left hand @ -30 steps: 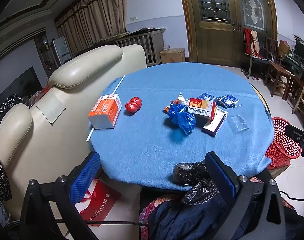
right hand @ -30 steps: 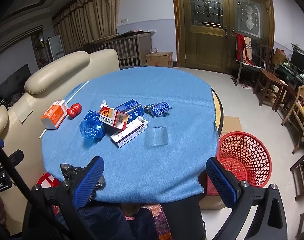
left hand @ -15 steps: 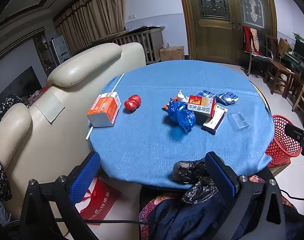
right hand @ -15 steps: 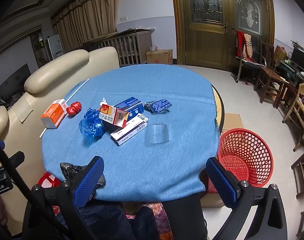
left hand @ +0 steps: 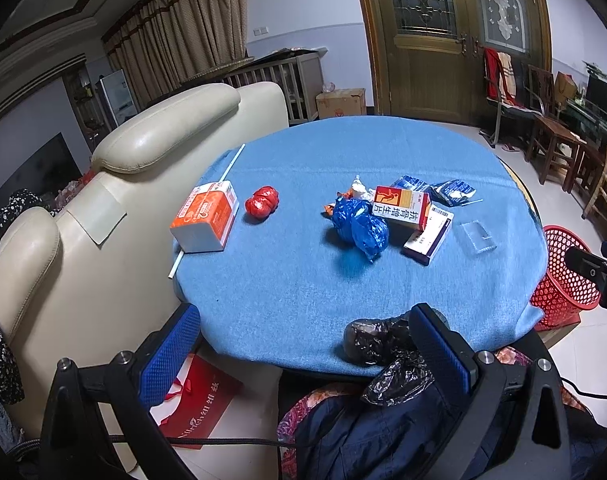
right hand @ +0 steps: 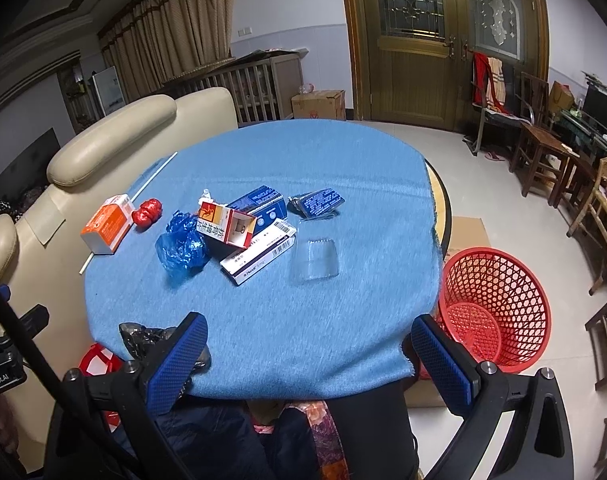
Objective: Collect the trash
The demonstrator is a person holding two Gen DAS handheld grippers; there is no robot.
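Trash lies on a round table with a blue cloth (left hand: pixel 303 280) (right hand: pixel 303 320): an orange carton (left hand: pixel 205 216) (right hand: pixel 107 224), a red wad (left hand: pixel 262 203) (right hand: pixel 146 211), a crumpled blue bag (left hand: pixel 359 226) (right hand: pixel 182 249), a red-and-white box (left hand: pixel 401 206) (right hand: pixel 225 226), a white-and-purple box (left hand: pixel 428 236) (right hand: pixel 258 256), blue packets (left hand: pixel 451 192) (right hand: pixel 317 202), a clear plastic piece (left hand: pixel 478 237) (right hand: pixel 316 258), and a black bag (left hand: pixel 377 338) (right hand: pixel 143 340) at the near edge. My left gripper (left hand: pixel 303 348) and right gripper (right hand: pixel 309 356) both hang open at the near edge, holding nothing.
A red mesh basket (right hand: pixel 495 312) (left hand: pixel 563 280) stands on the floor right of the table. A cream sofa (left hand: pixel 103 200) presses against the table's left side. A white straw (left hand: pixel 207 208) lies under the carton. Wooden chairs (right hand: pixel 543 148) line the right wall. Dark clothing (left hand: pixel 383 432) sits below the grippers.
Both views have shifted slightly forward and down over the table. Nothing on the table has moved, and both grippers stay open.
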